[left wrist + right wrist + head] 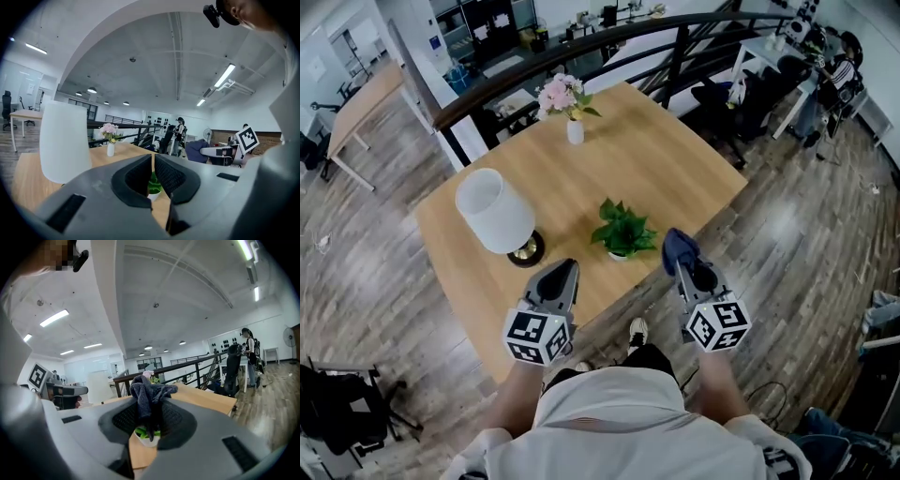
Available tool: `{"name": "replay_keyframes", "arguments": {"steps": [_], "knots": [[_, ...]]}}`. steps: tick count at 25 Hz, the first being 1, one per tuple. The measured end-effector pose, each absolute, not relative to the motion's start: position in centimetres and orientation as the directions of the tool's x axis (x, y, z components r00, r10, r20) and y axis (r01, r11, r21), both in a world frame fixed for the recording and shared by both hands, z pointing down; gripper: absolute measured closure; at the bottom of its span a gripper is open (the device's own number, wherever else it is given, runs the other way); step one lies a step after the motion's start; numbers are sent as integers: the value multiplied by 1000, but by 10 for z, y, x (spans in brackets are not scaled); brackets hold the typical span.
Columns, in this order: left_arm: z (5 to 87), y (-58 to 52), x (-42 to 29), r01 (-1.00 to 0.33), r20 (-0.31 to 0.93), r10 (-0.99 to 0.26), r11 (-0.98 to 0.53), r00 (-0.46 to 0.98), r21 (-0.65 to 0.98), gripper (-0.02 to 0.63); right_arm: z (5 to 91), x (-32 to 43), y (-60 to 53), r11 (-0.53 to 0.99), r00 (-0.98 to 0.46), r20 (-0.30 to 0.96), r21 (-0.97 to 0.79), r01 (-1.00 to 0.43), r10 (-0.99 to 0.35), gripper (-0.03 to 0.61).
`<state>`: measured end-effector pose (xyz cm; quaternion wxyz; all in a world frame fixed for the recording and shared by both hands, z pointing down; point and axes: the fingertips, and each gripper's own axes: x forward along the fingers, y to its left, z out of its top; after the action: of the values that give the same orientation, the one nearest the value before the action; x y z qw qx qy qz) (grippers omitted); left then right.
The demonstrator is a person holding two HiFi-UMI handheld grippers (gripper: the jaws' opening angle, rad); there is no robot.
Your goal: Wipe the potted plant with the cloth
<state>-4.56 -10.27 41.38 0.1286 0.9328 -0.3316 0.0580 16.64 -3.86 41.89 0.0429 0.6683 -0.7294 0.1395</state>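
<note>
The right hand-held gripper point(684, 266) is pinching the dark cloth point(678, 246), ready for wiping the potted plant point(622, 230), while the left hand-held gripper point(564, 274) is hovering pressed together, empty.

The cloth point(146, 393) pinched in my right gripper point(149, 420) covers most of the potted plant point(144, 439); left of the plant, the lamp point(494, 210) shade hides its base partly.

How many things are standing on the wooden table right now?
3: a white lamp near the left edge, a vase of pink flowers at the far corner, and a potted plant near the front edge. The lamp could hide something small.
</note>
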Motion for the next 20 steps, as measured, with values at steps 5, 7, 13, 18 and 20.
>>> {"name": "replay_keyframes", "arguments": {"steps": [5, 7, 13, 18, 20], "knots": [[414, -134, -5, -695, 211, -662, -690, 719, 204, 584, 417, 217, -88, 148, -184, 246, -159, -976, -952, 440], [416, -143, 7, -716, 221, -682, -665, 698, 211, 584, 420, 235, -108, 174, -214, 253, -172, -970, -943, 440], [450, -162, 11, -792, 279, -745, -533, 606, 296, 584, 446, 250, -155, 286, -339, 301, -206, -936, -891, 440], [496, -173, -1, -781, 325, -730, -452, 601, 431, 584, 469, 237, -177, 346, -410, 347, -233, -909, -843, 440], [526, -175, -4, -742, 360, -679, -421, 639, 522, 583, 475, 230, -185, 367, -434, 360, -241, -898, -826, 440]]}}
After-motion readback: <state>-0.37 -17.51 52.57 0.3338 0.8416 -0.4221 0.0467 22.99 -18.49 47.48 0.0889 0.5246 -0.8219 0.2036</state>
